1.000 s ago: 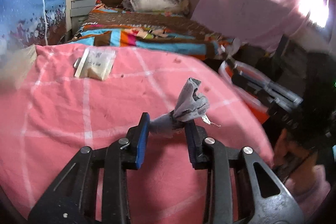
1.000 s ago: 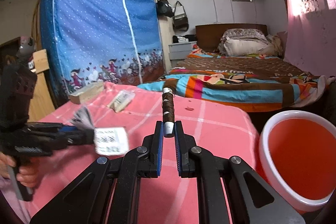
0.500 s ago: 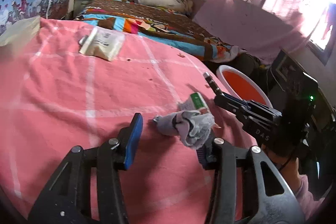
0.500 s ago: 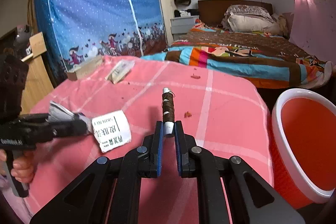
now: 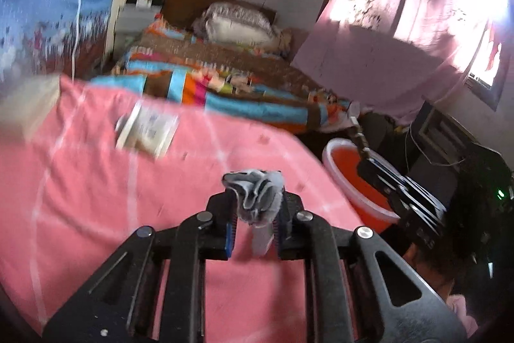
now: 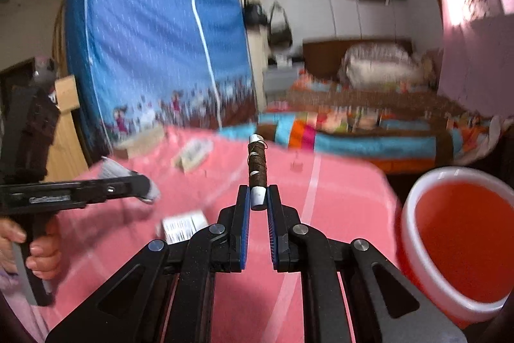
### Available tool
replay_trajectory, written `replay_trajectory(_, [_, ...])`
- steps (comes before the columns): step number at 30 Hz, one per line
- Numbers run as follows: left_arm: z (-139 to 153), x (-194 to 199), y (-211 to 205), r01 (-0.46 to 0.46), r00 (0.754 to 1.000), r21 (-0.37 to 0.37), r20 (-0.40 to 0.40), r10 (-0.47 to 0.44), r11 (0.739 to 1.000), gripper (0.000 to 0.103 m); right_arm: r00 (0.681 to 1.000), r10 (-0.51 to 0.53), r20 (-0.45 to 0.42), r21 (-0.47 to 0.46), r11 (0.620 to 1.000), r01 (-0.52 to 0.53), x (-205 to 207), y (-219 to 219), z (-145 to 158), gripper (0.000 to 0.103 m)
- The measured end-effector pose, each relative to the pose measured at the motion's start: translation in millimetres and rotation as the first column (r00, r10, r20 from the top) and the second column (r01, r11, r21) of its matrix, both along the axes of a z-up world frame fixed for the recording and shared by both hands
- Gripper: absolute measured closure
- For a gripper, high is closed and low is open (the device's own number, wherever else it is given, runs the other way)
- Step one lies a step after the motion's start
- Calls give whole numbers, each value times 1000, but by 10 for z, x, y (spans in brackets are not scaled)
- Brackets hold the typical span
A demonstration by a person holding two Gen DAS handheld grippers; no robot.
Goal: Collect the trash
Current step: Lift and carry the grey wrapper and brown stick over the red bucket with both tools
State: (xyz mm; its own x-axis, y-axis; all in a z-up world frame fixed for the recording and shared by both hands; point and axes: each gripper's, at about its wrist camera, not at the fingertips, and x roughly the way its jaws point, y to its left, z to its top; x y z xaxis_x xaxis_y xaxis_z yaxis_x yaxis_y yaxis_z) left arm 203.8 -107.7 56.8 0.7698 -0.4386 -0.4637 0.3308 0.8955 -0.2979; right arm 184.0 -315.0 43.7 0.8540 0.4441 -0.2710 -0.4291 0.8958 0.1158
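Note:
My left gripper (image 5: 255, 208) is shut on a crumpled grey wad of paper (image 5: 257, 195) and holds it above the pink tablecloth (image 5: 96, 198). It shows in the right wrist view at the left (image 6: 141, 185). My right gripper (image 6: 258, 201) is shut on a spool of brown thread (image 6: 257, 169) that stands upright between the pads. That gripper shows in the left wrist view (image 5: 369, 166) over the red bucket (image 5: 359, 182). The red bucket with a white rim (image 6: 462, 237) stands beside the table at the right.
A white printed label (image 6: 184, 224) lies on the tablecloth. A white packet (image 5: 147, 130) lies farther back, and a pale box (image 5: 25, 105) at the far left. A bed with a striped blanket (image 5: 241, 92) and a blue wardrobe (image 6: 154, 53) stand behind.
My left gripper has shut on the grey wad and lifted it off the cloth. My right gripper has moved toward the bucket with the spool still in it.

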Motion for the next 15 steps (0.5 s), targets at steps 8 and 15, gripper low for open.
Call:
replay_trajectory(8, [475, -73, -627, 76, 967, 91, 235, -95, 993, 77, 957, -157, 242, 105, 985, 135, -329, -415, 361, 94])
replay_trajectory(15, [657, -55, -1228, 188, 925, 154, 305, -227, 970, 77, 891, -332, 308, 160, 942, 295, -461, -876, 501, 94])
